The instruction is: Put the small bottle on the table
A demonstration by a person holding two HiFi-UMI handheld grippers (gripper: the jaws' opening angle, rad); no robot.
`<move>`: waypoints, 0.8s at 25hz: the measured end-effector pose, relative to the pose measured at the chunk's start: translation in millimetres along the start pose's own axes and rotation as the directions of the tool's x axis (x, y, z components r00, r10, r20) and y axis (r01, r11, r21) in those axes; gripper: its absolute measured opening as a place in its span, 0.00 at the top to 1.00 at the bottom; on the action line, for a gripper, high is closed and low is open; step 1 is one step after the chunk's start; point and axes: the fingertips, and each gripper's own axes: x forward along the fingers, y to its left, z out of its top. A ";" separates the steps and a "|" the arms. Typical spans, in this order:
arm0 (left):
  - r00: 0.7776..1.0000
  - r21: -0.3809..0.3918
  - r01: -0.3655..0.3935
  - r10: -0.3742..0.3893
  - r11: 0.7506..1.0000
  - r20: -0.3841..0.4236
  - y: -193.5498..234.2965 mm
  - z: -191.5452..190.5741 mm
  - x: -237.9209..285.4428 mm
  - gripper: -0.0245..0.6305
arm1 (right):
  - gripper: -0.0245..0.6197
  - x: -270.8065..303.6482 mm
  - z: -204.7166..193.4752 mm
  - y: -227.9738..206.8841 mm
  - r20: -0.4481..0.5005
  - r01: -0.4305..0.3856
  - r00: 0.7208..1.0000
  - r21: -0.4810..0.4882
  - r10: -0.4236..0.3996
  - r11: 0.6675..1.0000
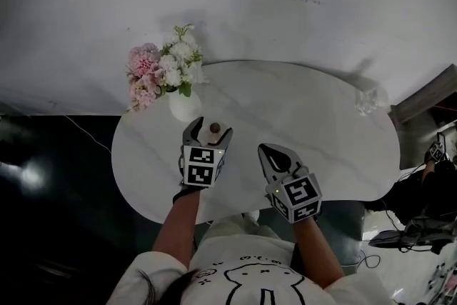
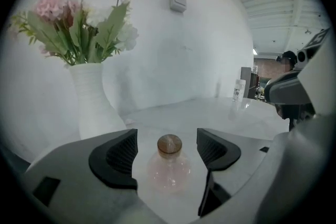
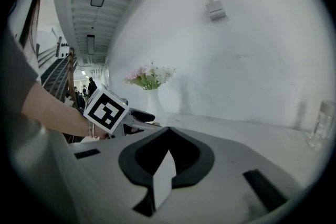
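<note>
Pale tabletop [image 1: 321,132] bears the small bottle [image 2: 169,168], untouched between the left gripper's [image 1: 211,129] parted jaws; the right gripper [image 3: 168,136] stays-free, clenched empty.

Both bare forearms are stretched away from the body, the left forearm [image 1: 187,221] on the left and the right forearm [image 1: 314,246] on the right. The left gripper [image 1: 211,131] is held farther out than the right gripper [image 1: 271,152] and is tilted somewhat downward. Its jaws are spread wide. The small bottle [image 2: 169,162] is seen between them, and neither pad is pressed on it. The right gripper's jaws are closed fully together, with nothing caught between them, and it is pointed far and slightly left. The left marker cube [image 1: 202,166] and the right marker cube [image 1: 298,196] are carried just ahead of the hands.
</note>
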 end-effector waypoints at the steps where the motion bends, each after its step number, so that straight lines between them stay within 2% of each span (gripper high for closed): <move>1: 1.000 -0.004 -0.009 0.009 1.000 0.007 0.9 1.9 -4.9 0.41 | 0.97 -1.4 1.9 1.6 0.003 -0.008 1.000 -0.008 0.008 1.000; 9: 0.993 -0.015 -0.083 0.084 0.996 0.083 5.6 22.1 -55.8 0.41 | 0.97 -20.0 28.1 11.0 0.050 -0.048 0.997 -0.063 0.051 0.997; 14: 0.980 -0.002 -0.139 0.138 0.990 0.140 11.3 34.8 -85.6 0.41 | 0.97 -29.0 37.8 17.4 0.076 -0.070 0.994 -0.086 0.077 0.994; 20: 0.967 0.011 -0.173 0.167 0.985 0.193 16.6 50.3 -114.8 0.41 | 0.97 -38.1 53.8 19.8 0.107 -0.064 0.991 -0.099 0.075 0.993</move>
